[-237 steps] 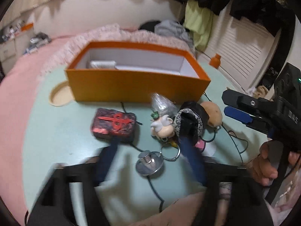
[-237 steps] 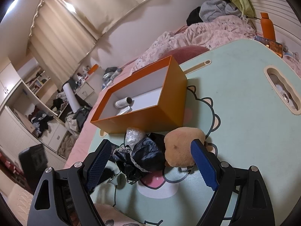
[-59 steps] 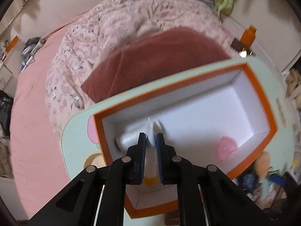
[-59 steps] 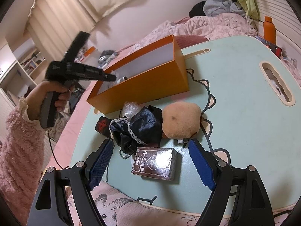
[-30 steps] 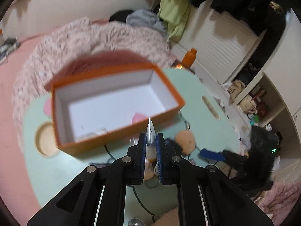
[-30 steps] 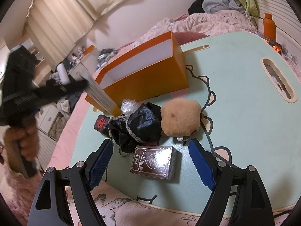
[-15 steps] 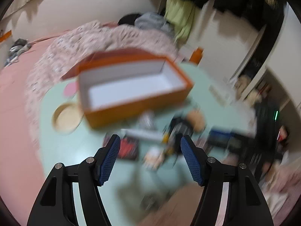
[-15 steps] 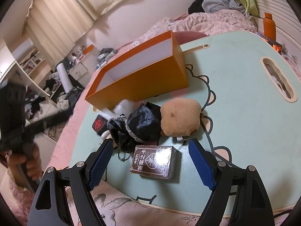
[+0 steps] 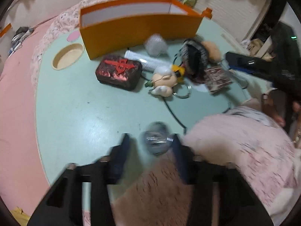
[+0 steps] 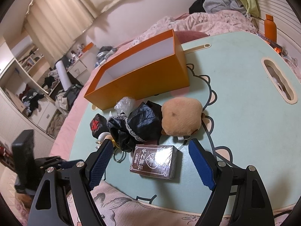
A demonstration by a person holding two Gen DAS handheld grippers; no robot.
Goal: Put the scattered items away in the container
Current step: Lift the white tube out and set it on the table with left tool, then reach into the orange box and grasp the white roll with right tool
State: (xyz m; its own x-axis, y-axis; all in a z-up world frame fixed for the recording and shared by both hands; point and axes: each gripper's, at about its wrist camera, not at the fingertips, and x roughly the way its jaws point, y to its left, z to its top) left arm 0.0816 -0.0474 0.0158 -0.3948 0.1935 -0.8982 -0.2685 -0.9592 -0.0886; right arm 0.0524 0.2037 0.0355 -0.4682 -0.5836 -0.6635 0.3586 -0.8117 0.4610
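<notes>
The left gripper (image 9: 151,145) is hanging wide open and empty around the round metal thing (image 9: 155,140) near the bench (image 9: 75,109) edge, so it's risking knocking it off.

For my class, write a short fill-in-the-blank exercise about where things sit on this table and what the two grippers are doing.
1. The box that serves as the container is coloured ____.
2. The right gripper has its jaws ____ around the card deck.
3. In the right wrist view, the brown plush lies to the ____ of the black pouch.
4. The round metal tin lies between the jaws of the ____ gripper.

Missing words: orange; open; right; left
</notes>
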